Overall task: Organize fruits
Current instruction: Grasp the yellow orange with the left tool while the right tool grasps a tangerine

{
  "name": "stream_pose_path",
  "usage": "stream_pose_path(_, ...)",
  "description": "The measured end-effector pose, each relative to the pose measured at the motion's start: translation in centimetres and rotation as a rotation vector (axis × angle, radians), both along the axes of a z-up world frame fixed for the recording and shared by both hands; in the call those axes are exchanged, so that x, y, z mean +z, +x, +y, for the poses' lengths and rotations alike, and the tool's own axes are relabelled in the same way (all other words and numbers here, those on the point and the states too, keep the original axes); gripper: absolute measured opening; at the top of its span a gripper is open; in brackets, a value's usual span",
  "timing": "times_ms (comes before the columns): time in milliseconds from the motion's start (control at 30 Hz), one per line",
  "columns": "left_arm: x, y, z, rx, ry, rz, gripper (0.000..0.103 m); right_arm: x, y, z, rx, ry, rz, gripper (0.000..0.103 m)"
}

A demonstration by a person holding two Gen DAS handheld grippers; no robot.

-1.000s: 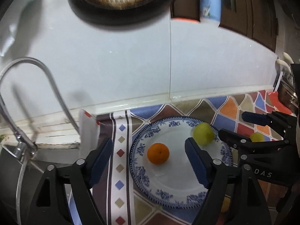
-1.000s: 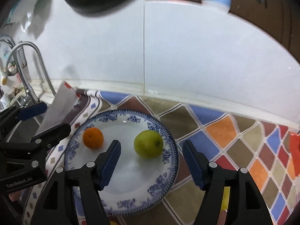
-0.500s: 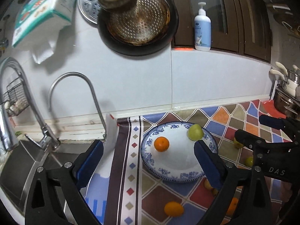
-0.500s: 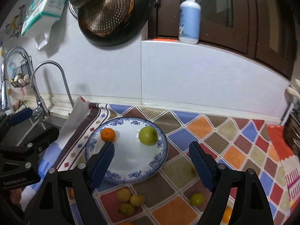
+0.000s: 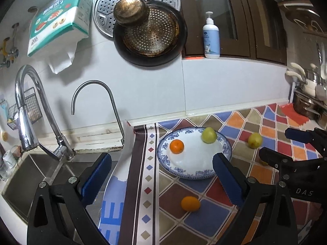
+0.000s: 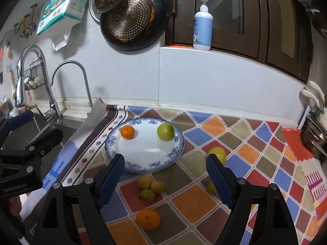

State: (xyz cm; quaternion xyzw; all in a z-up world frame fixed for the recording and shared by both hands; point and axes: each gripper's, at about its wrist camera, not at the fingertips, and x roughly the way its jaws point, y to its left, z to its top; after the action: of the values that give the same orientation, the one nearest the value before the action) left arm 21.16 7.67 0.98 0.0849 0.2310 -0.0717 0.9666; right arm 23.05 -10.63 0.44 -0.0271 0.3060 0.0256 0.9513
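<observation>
A blue-and-white plate [image 5: 194,160] [image 6: 147,146] lies on the colourful tiled mat. On it rest an orange [image 5: 176,146] [image 6: 127,131] and a green apple [image 5: 208,135] [image 6: 165,131]. Loose on the mat are a yellow-green fruit [image 5: 255,140] [image 6: 216,153], another orange [image 5: 190,203] [image 6: 148,218] and a cluster of small yellow and green fruits [image 6: 151,187]. My left gripper [image 5: 161,178] [image 6: 33,128] hangs open, back from the plate, holding nothing. My right gripper [image 6: 165,179] [image 5: 286,146] is open and empty, above the small fruits.
A steel sink [image 5: 30,175] with two curved faucets [image 5: 96,102] lies left of the mat. Pans [image 5: 150,34] and a tissue pack [image 5: 59,20] hang on the tiled wall. A pump bottle [image 6: 202,28] stands on the ledge. Pots [image 5: 308,106] sit far right.
Both grippers have drawn back and up from the plate, and their jaws have spread wider. The orange and apple stay on the plate. More of the counter and loose fruit now shows.
</observation>
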Motion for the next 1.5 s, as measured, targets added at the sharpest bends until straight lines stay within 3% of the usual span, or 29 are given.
stream_pose_path(467, -4.0, -1.4, -0.4, -0.097, 0.06, 0.09, 0.1, -3.0, -2.2, 0.4, -0.002, -0.015, 0.091, 0.082)
stream_pose_path(767, -7.8, -0.5, -0.9, -0.17, 0.119, 0.19, 0.092, -6.1, -2.6, 1.1, 0.034, -0.07, 0.186, 0.081)
stream_pose_path(1167, -11.1, 2.3, -1.5, -0.254, 0.148, 0.28, 0.08, -9.3, -1.2, 1.8, 0.057, -0.044, 0.319, 0.064)
stream_pose_path(1500, -12.5, 4.6, -2.4, -0.312, 0.151, 0.325, 0.059, -10.7, -0.2, 1.8, 0.055, -0.036, 0.373, 0.051)
